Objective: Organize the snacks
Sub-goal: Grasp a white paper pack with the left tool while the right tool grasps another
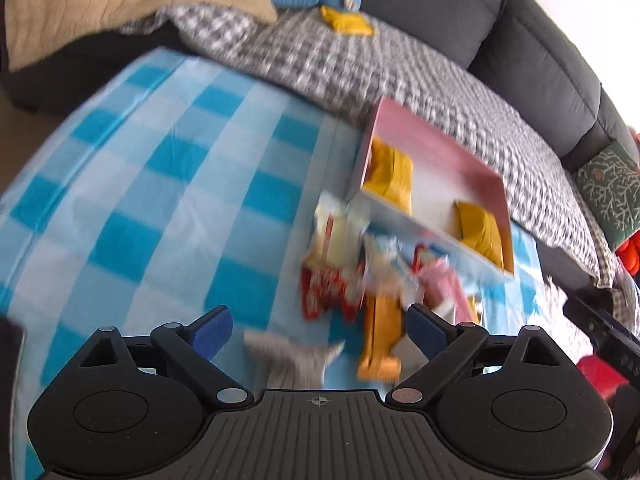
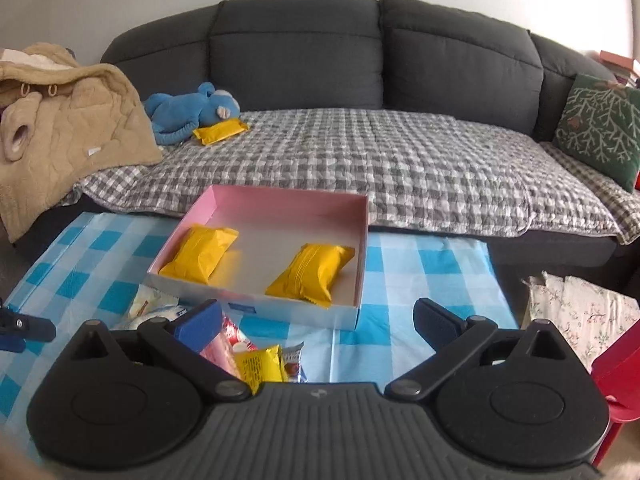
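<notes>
A shallow pink-walled box stands on the blue checked cloth and holds two yellow snack packs. A pile of loose snacks lies in front of the box: a red pack, white packs, a pink pack and an orange-yellow bar. A grey wrapper lies between the fingers of my left gripper, which is open and empty just short of the pile. My right gripper is open and empty above the pile's edge, near the box front.
A dark grey sofa with a grey checked blanket runs behind the table. On it lie a blue plush toy, another yellow pack, a beige jacket and a green cushion. A red chair stands at the right.
</notes>
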